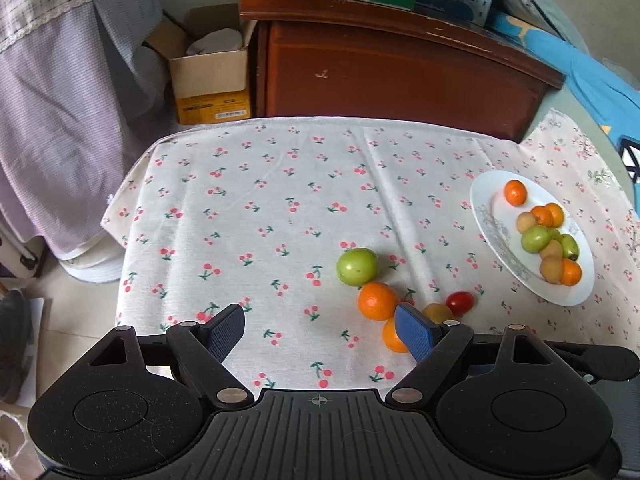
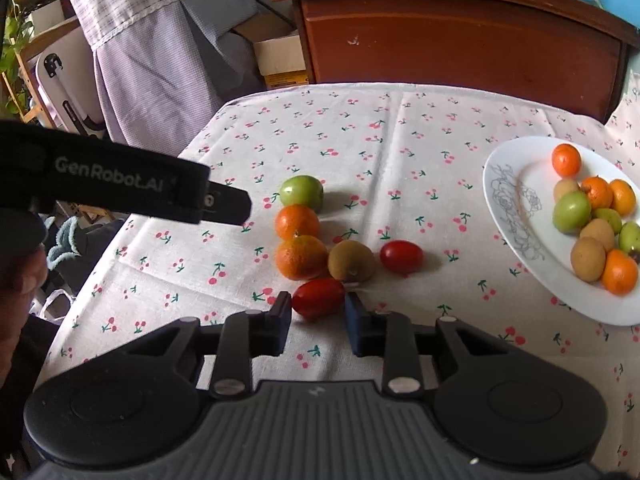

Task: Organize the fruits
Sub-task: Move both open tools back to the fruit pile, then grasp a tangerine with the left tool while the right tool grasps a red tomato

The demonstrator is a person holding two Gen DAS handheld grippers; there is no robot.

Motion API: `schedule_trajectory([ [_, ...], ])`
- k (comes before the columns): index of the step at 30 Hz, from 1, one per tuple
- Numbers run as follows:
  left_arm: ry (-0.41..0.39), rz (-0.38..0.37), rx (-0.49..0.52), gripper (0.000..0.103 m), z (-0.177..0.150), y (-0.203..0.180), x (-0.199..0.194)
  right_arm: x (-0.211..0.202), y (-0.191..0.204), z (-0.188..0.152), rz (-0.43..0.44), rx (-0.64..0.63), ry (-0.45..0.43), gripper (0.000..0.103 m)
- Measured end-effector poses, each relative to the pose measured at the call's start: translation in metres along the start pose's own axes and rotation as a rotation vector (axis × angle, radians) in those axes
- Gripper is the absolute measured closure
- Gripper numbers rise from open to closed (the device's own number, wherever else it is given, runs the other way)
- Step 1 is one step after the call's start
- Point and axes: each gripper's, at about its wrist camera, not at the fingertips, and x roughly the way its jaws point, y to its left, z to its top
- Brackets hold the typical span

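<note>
the plate (image 2: 516, 216) already holds a pile of fruit; six pieces remain loose on the counter (image 2: 360, 140). the right claw (image 2: 318, 312) straddles a red fruit (image 2: 318, 297), not gripping; the left claw (image 1: 320, 330) gapes empty.

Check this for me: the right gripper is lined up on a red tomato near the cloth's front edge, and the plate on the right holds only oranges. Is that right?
Not quite. The right gripper is lined up on the red tomato, but the right wrist view shows the plate holding green and brown fruits along with the oranges.
</note>
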Motion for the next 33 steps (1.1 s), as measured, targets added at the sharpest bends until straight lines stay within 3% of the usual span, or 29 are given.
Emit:
schedule_trajectory([
  [5,-0.006,-0.041,0.036,0.02,-0.005,-0.009,0.001,-0.016,-0.011,-0.003,0.015,0.032,0.0,0.075],
  [12,0.028,-0.076,0.078,0.022,-0.013,-0.028,0.015,-0.036,-0.043,-0.006,-0.045,0.133,-0.016,0.075],
  [19,0.038,-0.107,0.148,0.048,-0.018,-0.04,0.027,-0.04,-0.06,-0.007,-0.049,0.218,-0.016,0.075],
  [28,0.018,-0.123,0.212,0.06,-0.021,-0.049,0.037,-0.044,-0.064,-0.006,-0.047,0.248,-0.028,0.075],
  [33,0.016,-0.123,0.245,0.075,-0.022,-0.053,0.039,-0.042,-0.068,-0.006,-0.029,0.28,-0.019,0.075],
])
